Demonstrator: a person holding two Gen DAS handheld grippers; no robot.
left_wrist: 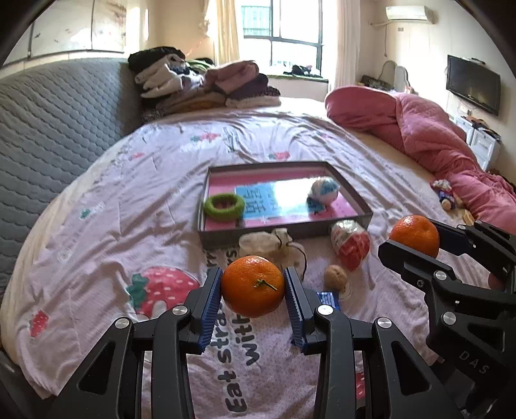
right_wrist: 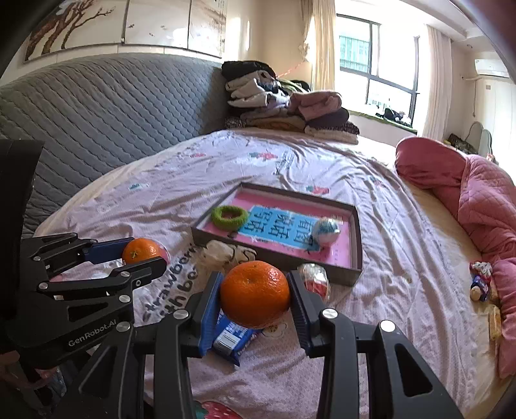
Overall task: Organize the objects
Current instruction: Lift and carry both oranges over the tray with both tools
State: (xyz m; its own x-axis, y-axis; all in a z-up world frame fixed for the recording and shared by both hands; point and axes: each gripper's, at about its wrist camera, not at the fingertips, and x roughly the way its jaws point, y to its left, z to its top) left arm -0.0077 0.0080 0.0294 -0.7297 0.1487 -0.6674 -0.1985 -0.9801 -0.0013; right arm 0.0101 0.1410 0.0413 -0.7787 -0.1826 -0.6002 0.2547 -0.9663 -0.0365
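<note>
While each of my tongs pinches an orange above the bedsheet, left tongs (left_wrist: 252, 287) on the left orange (left_wrist: 252, 285) and right tongs (right_wrist: 255, 298) on the right orange (right_wrist: 254, 298), either round fruit could roll out of its pads. Just beyond, the tray (left_wrist: 351, 225) waits; a cloth pouch (left_wrist: 274, 245), wrapped ball (left_wrist: 351, 243) and walnut (left_wrist: 335, 276) crowd its near edge.

Big bed with pale pink strawberry-print sheet (left_wrist: 154, 180). Grey quilted padded headboard (left_wrist: 54, 129) behind it. Pile of folded clothes (left_wrist: 200, 83) by headboard. Puffy pink quilted blanket (left_wrist: 429, 135) bunched at bed edge. Bright window with dark frame (left_wrist: 287, 29), cream curtains (left_wrist: 345, 42). Cream walls, white air conditioner (left_wrist: 408, 13), black flat TV (left_wrist: 472, 84).
</note>
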